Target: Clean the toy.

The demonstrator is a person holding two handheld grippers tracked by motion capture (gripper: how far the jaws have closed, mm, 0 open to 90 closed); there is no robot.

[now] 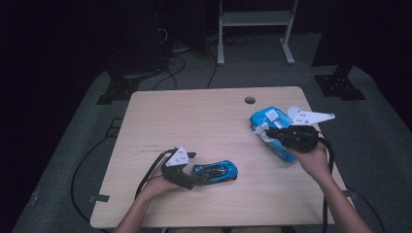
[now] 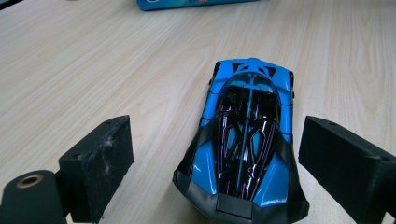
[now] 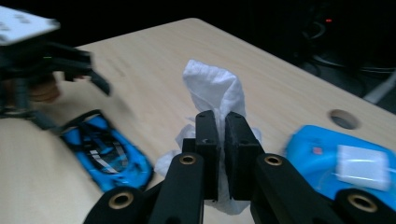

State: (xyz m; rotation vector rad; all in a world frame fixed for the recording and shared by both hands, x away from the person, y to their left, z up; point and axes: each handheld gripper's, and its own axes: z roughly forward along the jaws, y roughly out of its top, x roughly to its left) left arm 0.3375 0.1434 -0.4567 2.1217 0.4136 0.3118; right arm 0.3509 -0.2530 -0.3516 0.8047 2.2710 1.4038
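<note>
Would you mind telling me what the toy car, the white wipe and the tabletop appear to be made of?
Toy car: probably glossy painted plastic or die-cast metal; sharp highlights on the blue body, and I cannot tell which.
White wipe, pinched in the right gripper: soft tissue or nonwoven cloth, matte, crumpled into folds.
Table: pale wood-look surface, likely laminate; even printed-looking grain with a low sheen.
</note>
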